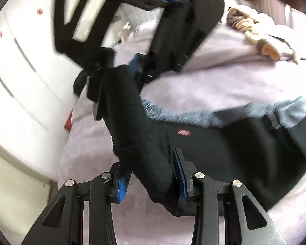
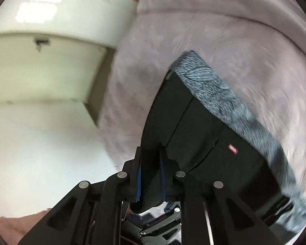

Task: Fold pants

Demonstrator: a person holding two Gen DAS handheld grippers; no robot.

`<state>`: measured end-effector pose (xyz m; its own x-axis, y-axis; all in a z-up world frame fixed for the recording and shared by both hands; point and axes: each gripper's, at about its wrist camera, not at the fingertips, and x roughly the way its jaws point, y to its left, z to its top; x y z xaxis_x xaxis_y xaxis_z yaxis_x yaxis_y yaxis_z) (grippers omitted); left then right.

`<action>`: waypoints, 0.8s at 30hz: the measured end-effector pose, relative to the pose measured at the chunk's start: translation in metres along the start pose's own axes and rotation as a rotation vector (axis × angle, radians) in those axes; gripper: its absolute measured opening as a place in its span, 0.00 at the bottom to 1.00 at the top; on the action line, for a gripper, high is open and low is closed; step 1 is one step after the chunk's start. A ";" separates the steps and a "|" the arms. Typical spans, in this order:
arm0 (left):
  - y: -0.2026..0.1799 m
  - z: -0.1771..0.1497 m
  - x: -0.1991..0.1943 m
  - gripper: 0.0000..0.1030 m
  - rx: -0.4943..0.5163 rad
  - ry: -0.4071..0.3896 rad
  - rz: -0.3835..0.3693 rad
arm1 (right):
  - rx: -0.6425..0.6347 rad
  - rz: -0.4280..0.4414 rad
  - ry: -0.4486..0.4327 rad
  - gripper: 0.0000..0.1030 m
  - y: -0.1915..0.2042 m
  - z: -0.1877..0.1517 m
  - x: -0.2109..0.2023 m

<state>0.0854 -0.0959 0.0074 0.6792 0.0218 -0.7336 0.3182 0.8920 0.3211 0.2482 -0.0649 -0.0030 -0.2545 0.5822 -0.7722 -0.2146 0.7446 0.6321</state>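
Observation:
Black pants (image 1: 224, 147) with a fuzzy blue-grey lining and a small red label (image 1: 183, 132) lie on a pale lilac bed cover. My left gripper (image 1: 151, 175) is shut on a bunched fold of the black fabric. In the left wrist view the right gripper (image 1: 116, 85) hangs above and ahead, shut on the same stretch of fabric. In the right wrist view my right gripper (image 2: 151, 175) is shut on the pants (image 2: 204, 122), whose lining (image 2: 224, 98) shows along the far edge.
The lilac bed cover (image 1: 214, 77) fills the right side. A beige and brown garment (image 1: 253, 30) lies at its far right. White furniture (image 1: 20, 81) stands to the left, and it also shows in the right wrist view (image 2: 51, 71).

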 end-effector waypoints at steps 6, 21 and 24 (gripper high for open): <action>-0.062 0.042 -0.049 0.39 0.125 -0.101 -0.064 | 0.090 0.206 -0.241 0.16 -0.052 -0.084 -0.098; -0.294 0.044 -0.067 0.39 0.542 -0.098 -0.236 | 0.396 0.404 -0.634 0.16 -0.266 -0.322 -0.171; -0.322 0.033 -0.055 0.39 0.605 -0.064 -0.244 | 0.464 0.410 -0.644 0.16 -0.302 -0.343 -0.154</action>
<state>-0.0326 -0.3994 -0.0365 0.5724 -0.1929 -0.7970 0.7715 0.4561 0.4436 0.0284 -0.4918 -0.0530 0.3813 0.7983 -0.4662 0.2159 0.4134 0.8846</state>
